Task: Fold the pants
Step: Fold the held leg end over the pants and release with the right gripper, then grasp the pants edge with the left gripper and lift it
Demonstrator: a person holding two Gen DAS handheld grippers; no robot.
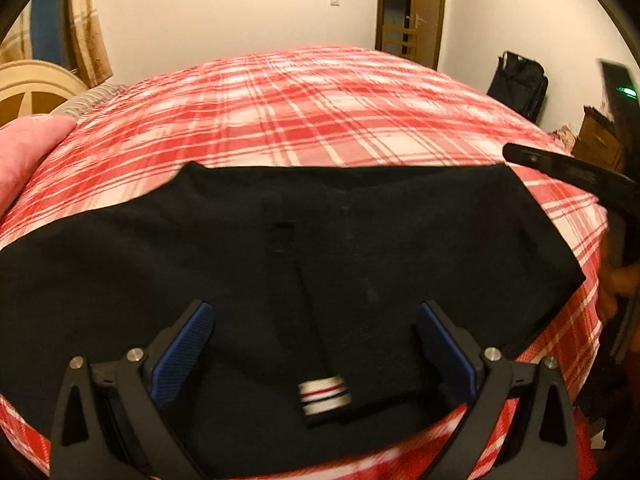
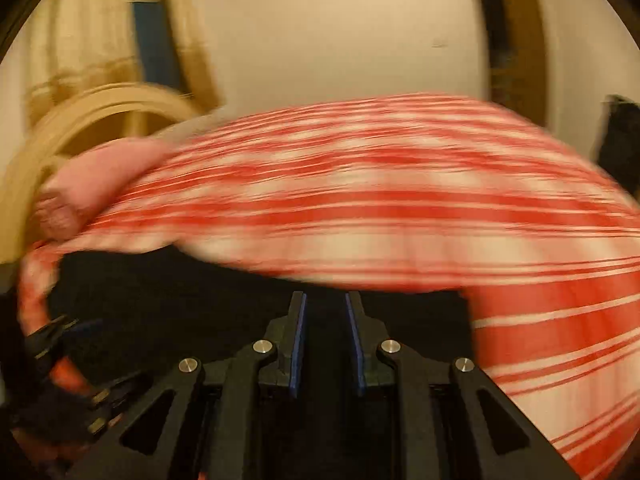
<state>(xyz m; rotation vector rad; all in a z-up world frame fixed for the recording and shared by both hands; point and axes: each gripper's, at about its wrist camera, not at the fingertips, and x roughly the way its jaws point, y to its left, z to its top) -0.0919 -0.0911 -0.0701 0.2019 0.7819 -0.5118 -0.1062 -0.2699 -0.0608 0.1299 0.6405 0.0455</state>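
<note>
A: Count?
B: One pair of black pants (image 1: pixel 280 248), spread flat on the red-and-white plaid bed (image 1: pixel 304 112) along its near edge. One striped tab (image 1: pixel 325 394) on the pants, by that edge. Two grippers.
A: Left gripper (image 1: pixel 314 316)?
B: Jaws spread wide above the pants, nothing between the blue pads (image 1: pixel 188 344). Striped tab sits between the two fingers.
A: Right gripper (image 2: pixel 326 300)?
B: Narrow gap between the jaws, nothing visibly pinched. Hanging over the pants' far edge. Right wrist view is motion-blurred, so contact is unclear.
A: Other stuff?
B: One door (image 1: pixel 412 8) in the far wall, one dark bag (image 1: pixel 518 84) on the floor past the bed's right corner.
</note>
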